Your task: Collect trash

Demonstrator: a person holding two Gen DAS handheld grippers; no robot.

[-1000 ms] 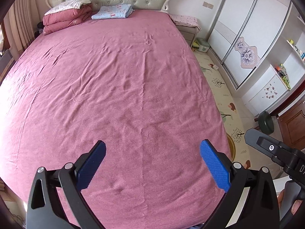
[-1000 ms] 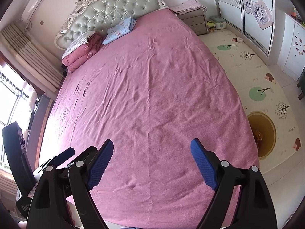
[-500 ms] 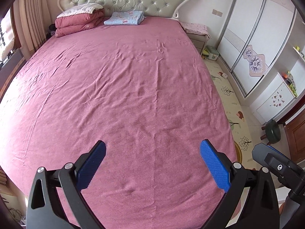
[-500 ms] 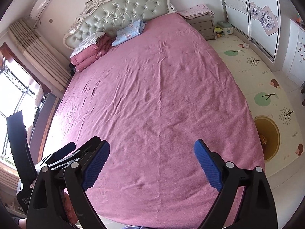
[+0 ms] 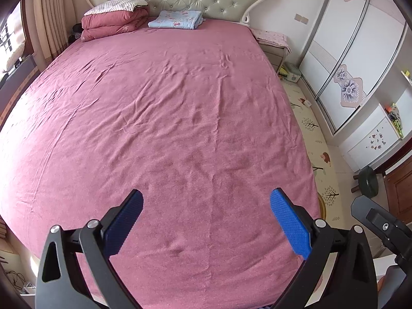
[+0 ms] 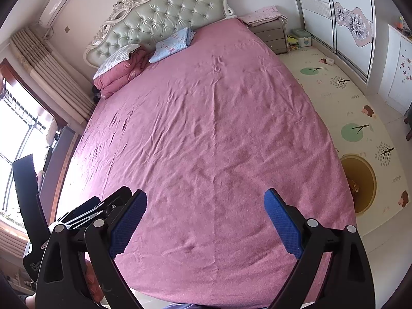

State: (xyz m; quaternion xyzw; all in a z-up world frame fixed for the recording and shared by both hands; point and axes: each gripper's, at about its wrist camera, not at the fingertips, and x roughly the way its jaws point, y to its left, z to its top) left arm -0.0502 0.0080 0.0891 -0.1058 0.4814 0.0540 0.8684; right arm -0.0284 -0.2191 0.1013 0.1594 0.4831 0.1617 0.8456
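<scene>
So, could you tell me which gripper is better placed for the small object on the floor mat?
Right gripper, probably: the small object and floor mat lie on its side of the bed; its jaws are open.

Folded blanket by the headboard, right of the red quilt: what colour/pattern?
Light blue with small pink prints; clearest in the left wrist view.

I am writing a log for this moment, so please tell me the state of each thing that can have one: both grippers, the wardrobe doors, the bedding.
left gripper: open, holds nothing
right gripper: open, holds nothing
wardrobe doors: slid shut
pink bedsheet: spread flat, lightly wrinkled
red quilt: folded, by the headboard
blue blanket: folded, by the headboard
nightstand drawers: shut
</scene>
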